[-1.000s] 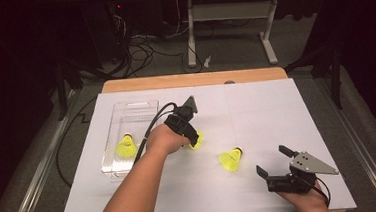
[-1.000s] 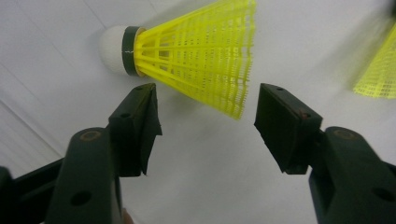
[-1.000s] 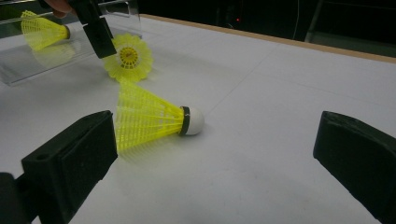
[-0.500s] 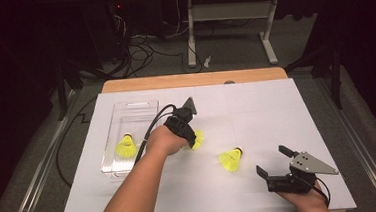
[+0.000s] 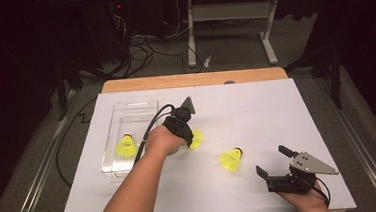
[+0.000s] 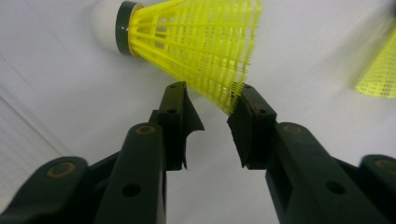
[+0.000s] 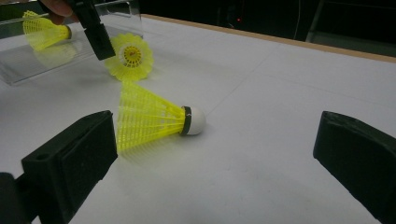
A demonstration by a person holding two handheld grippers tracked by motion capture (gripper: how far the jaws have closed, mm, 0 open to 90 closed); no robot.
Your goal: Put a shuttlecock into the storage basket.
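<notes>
Three yellow shuttlecocks are in view. One [image 5: 196, 139] lies mid-table at the tips of my left gripper [image 5: 188, 136]. In the left gripper view its mesh skirt [image 6: 205, 42] reaches down to my left gripper [image 6: 210, 98]. The jaws have just been closing; a gap remains, and only the skirt's rim edge sits between the tips. A second shuttlecock [image 5: 230, 159] [image 7: 154, 122] lies on its side ahead of my right gripper [image 5: 271, 160] [image 7: 215, 154], which stands wide open with nothing between its jaws. The third [image 5: 126, 147] lies in a clear tray [image 5: 131, 110].
White paper [image 5: 276, 110] covers the table, with a wooden edge [image 5: 194, 79] at the back. The clear tray [image 7: 18, 65] stands left of my left hand. A cable [image 5: 150, 126] trails from the left gripper over the tray. Dark floor and desk legs lie beyond.
</notes>
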